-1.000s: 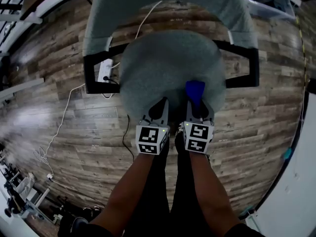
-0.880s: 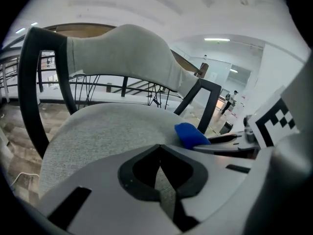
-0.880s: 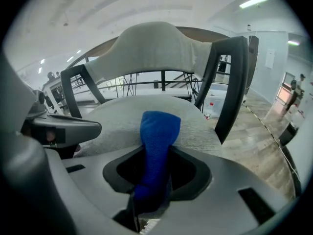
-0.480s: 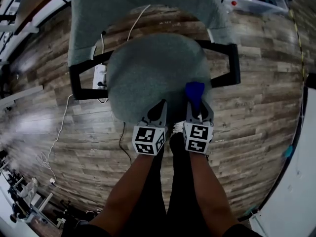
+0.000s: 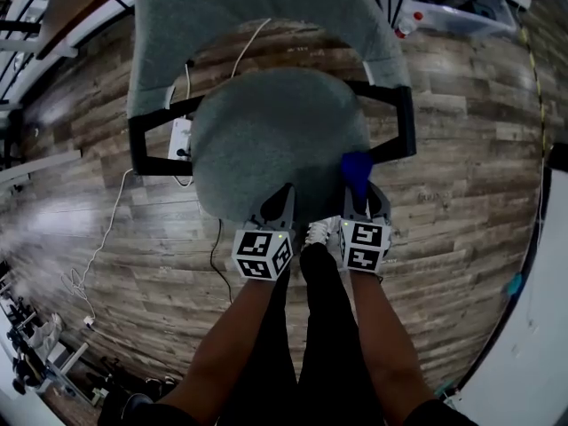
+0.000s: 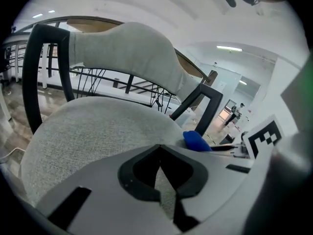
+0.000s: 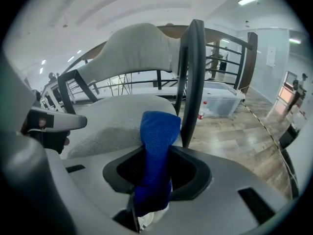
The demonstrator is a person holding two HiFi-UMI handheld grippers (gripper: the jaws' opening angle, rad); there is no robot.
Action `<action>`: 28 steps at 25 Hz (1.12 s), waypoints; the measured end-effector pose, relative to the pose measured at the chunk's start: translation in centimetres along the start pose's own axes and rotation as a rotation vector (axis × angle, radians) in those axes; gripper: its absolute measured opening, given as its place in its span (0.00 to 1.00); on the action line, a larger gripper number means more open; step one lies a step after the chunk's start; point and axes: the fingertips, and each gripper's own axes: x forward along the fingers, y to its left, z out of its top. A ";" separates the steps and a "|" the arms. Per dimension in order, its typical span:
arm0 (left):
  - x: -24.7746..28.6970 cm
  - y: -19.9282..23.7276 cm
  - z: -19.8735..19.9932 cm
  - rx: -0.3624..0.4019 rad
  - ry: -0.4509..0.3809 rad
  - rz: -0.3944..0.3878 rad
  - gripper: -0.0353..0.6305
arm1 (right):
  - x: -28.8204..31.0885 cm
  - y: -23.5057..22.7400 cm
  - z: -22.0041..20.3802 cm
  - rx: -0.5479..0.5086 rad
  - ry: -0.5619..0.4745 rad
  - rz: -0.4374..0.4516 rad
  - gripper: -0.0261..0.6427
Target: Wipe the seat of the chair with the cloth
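Observation:
A grey fabric chair stands in front of me, its round seat [image 5: 275, 140] flanked by black armrests [image 5: 401, 118] and a grey backrest [image 5: 248, 16]. My right gripper [image 5: 362, 189] is shut on a folded blue cloth [image 5: 357, 167] at the seat's front right edge, close to the right armrest; the same cloth [image 7: 157, 151] stands up between the jaws in the right gripper view. My left gripper [image 5: 280, 201] is shut and empty, at the seat's front edge; in its own view the seat [image 6: 93, 131] fills the front and the blue cloth [image 6: 196, 141] shows to the right.
The chair rests on wood-plank floor [image 5: 461, 176]. A white power strip [image 5: 182, 136] with cables lies under the chair's left side. A clear plastic bin [image 7: 222, 99] sits on the floor beyond the right armrest. The person's legs and shoes [image 5: 318, 233] are just below the grippers.
The right gripper with the blue cloth has moved right and nearer me, from over the seat to its front right edge. The left gripper stayed at the front edge.

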 end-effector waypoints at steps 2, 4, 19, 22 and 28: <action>-0.5 -0.5 0.4 0.002 0.001 0.001 0.06 | -0.5 0.8 0.6 -0.088 0.000 0.020 0.23; -1.5 -1.0 1.0 0.009 0.005 0.004 0.06 | -1.7 2.2 1.8 -0.156 -0.018 0.056 0.23; -15.9 -2.6 20.2 -0.027 -0.220 0.089 0.06 | -16.9 9.7 23.0 -0.319 -0.310 0.156 0.23; -17.5 -4.5 23.9 0.023 -0.262 0.071 0.06 | -19.4 9.8 27.9 -0.308 -0.403 0.159 0.23; -23.5 -9.0 26.2 0.117 -0.279 -0.010 0.06 | -26.4 12.0 32.0 -0.341 -0.497 0.214 0.24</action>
